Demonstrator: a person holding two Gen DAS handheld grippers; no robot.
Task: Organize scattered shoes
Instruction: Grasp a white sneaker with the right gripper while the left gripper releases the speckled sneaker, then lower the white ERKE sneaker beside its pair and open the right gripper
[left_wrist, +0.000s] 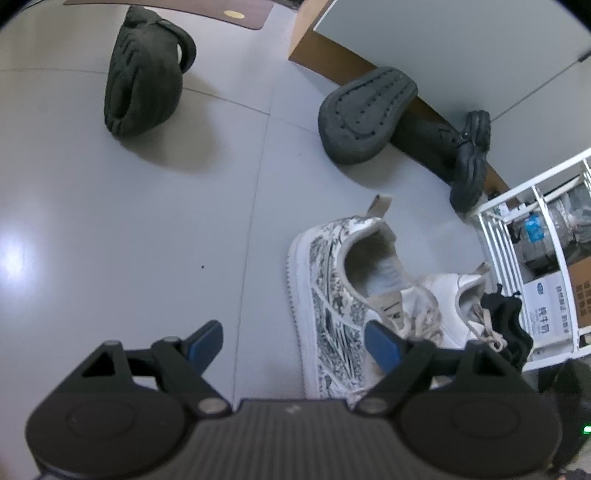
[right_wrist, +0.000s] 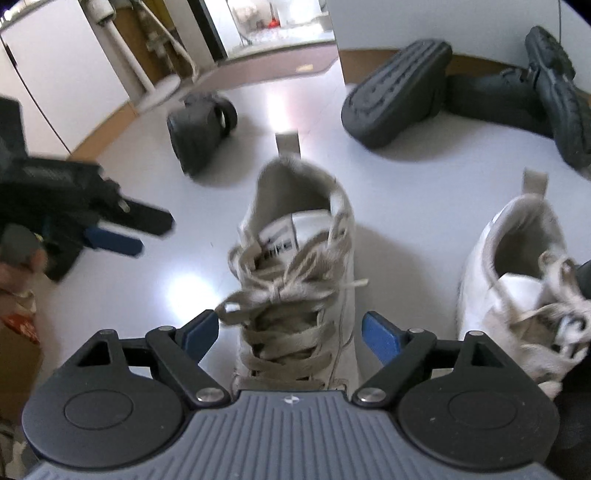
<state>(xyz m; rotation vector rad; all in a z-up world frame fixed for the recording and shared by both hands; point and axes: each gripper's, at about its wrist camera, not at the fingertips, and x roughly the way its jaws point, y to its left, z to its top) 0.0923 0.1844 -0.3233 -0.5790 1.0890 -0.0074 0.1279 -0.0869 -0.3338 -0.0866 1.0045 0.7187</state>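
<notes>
A white sneaker (right_wrist: 295, 258) with grey laces stands upright on the pale floor, its heel pointing away. My right gripper (right_wrist: 291, 332) is open and straddles its laced front; the blue pads (right_wrist: 380, 336) stand off its sides. Its mate (right_wrist: 517, 280) stands just to the right. In the left wrist view the same pair appears as a patterned sneaker (left_wrist: 332, 295) and a white one (left_wrist: 454, 306). My left gripper (left_wrist: 293, 341) is open over bare floor with nothing between its fingers, the patterned sneaker beside its right finger. From the right wrist view, the left gripper (right_wrist: 144, 232) shows at the left.
Three dark slippers lie further off: one on its side (left_wrist: 144, 74), one sole-up (left_wrist: 365, 114) against the baseboard, one on edge (left_wrist: 471, 158). A white wire rack (left_wrist: 517, 229) with boxes stands at the right. A brown doormat (left_wrist: 236, 14) lies at the back.
</notes>
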